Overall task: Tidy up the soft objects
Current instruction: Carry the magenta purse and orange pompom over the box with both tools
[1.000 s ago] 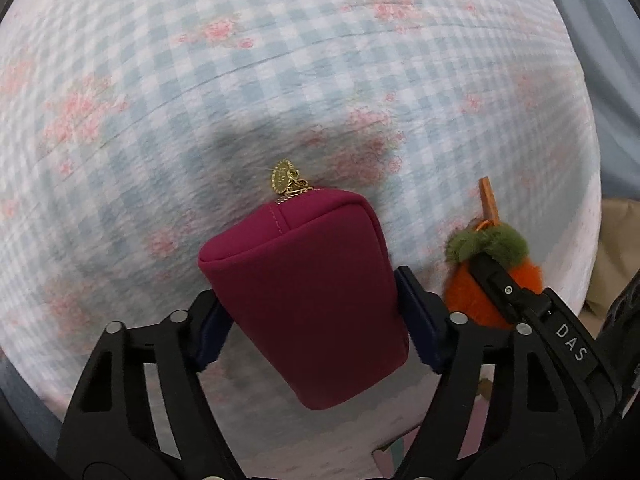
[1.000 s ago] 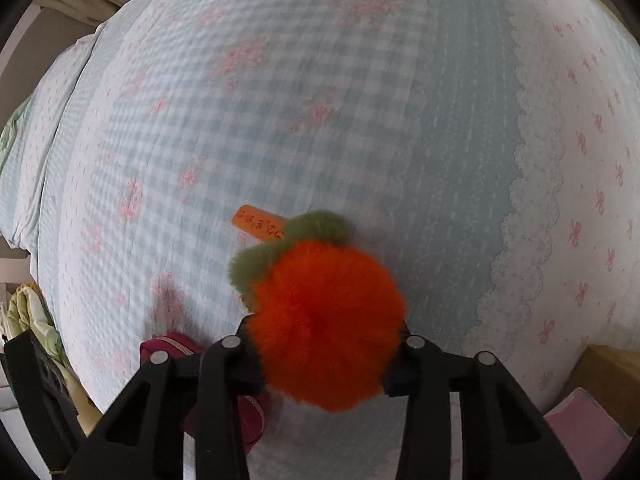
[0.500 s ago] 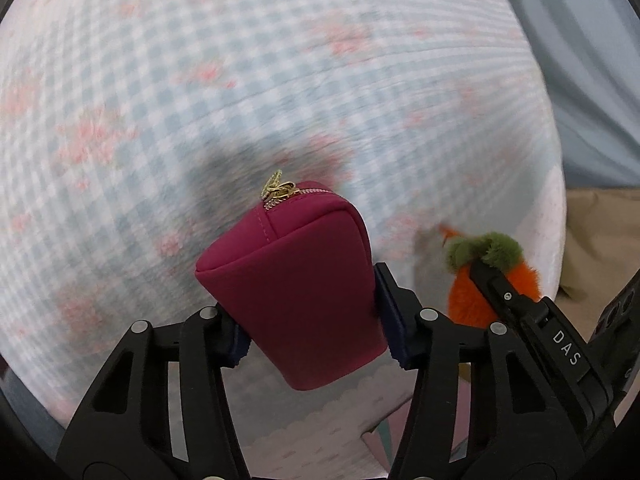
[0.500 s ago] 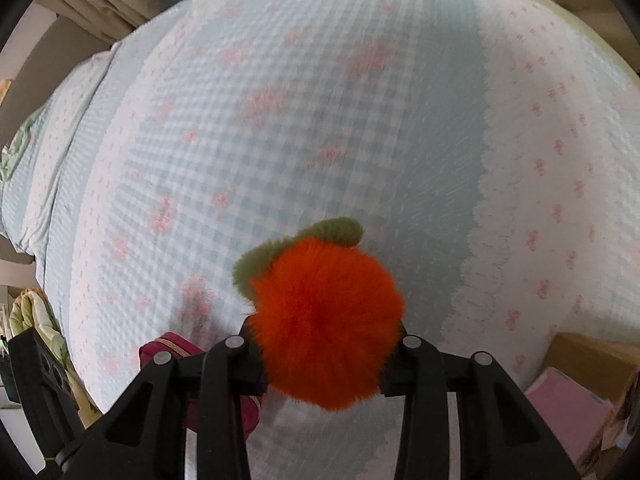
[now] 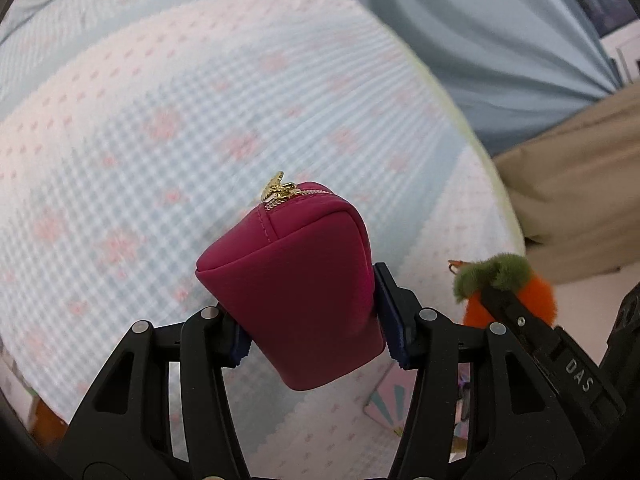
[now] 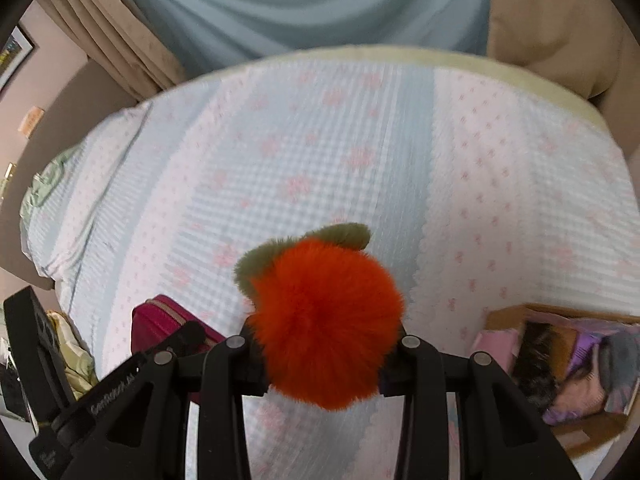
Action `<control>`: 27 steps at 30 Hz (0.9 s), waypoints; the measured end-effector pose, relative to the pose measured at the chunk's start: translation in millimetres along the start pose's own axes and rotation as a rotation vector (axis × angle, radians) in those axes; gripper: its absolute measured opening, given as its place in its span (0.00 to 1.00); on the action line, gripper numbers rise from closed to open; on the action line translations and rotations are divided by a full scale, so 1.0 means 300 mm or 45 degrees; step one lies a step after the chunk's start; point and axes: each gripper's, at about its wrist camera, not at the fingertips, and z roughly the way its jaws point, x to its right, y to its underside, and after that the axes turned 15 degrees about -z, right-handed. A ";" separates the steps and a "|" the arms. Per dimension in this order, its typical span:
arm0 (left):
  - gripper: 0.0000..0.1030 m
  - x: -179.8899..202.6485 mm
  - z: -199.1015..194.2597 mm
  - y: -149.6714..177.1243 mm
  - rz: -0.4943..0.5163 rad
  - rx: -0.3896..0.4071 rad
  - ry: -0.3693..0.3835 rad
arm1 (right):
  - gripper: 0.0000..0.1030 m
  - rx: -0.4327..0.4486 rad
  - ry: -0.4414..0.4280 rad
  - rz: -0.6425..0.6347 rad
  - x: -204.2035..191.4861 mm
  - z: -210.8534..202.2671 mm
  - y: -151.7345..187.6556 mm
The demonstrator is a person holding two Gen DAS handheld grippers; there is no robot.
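Both grippers now raised higher above our checked bedspread (image 6: 320, 152), left gripper (image 5: 312, 334) clamped on magenta pouch (image 5: 296, 292), right gripper (image 6: 324, 360) clamped on orange plush fruit (image 6: 324, 320)

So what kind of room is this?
Most likely a bedroom. A big bed with a checked, flowery cover fills the view, curtains hang behind it, and a box of soft things sits beside it.

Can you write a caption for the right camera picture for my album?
The right claw holds a fluffy orange pom-pom above the flowery bed.
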 end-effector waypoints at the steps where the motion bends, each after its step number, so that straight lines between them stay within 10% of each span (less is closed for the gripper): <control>1: 0.48 0.023 -0.026 0.006 0.014 0.005 0.011 | 0.33 0.016 0.006 0.002 -0.006 -0.034 0.003; 17: 0.48 0.240 -0.414 0.108 0.356 0.047 0.196 | 0.33 0.286 0.120 0.075 -0.017 -0.578 0.132; 27: 0.48 0.413 -0.439 0.338 0.504 -0.003 0.278 | 0.33 0.360 0.220 0.201 0.175 -0.759 0.296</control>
